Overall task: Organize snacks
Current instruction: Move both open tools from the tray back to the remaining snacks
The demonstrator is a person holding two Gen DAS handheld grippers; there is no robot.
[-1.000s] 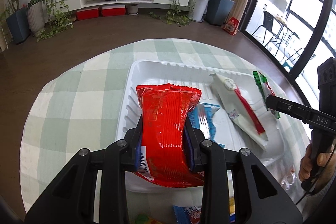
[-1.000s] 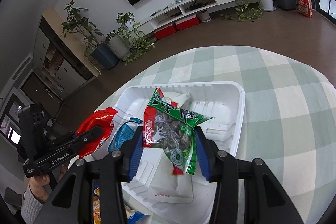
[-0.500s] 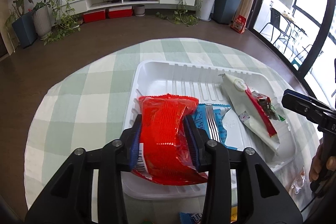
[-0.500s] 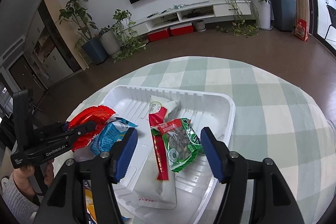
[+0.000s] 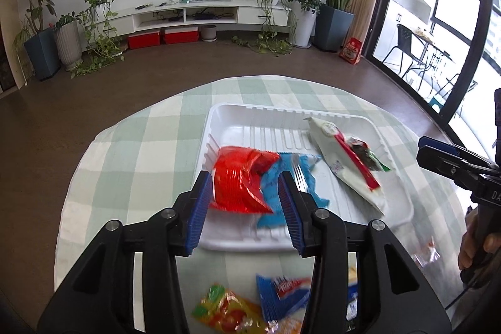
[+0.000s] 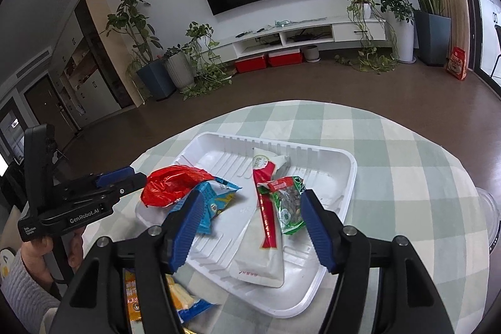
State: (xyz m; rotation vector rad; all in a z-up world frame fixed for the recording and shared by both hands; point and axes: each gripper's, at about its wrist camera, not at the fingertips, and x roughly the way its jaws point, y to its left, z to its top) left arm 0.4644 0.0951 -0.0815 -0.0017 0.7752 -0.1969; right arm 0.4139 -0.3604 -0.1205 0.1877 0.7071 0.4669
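Note:
A white tray (image 5: 256, 127) (image 6: 313, 158) sits on the round checked table. A red bag (image 5: 238, 180) (image 6: 172, 183) lies at the tray's near left corner, partly over a blue bag (image 5: 308, 168) (image 6: 216, 196). My left gripper (image 5: 244, 177) (image 6: 137, 174) is open, drawn back from the red bag with no pad touching it. A long white-and-red pack (image 5: 344, 165) (image 6: 263, 240) lies in the tray with a green bag (image 5: 366, 154) (image 6: 289, 205) resting against it. My right gripper (image 6: 252, 194) (image 5: 422, 147) hangs open above them, holding nothing.
Loose snacks lie on the cloth in front of the tray: a yellow-orange bag (image 5: 225, 309), a blue pack (image 5: 281, 290), an orange pack (image 6: 131, 299) and a clear wrapper (image 5: 422, 252). The green-checked cloth (image 5: 141, 165) extends left of the tray. A hand holds each gripper's handle.
Both grippers opened and pulled back and upward. The red bag dropped from the left jaws into the tray. The green bag left the right jaws and now lies on the white pack.

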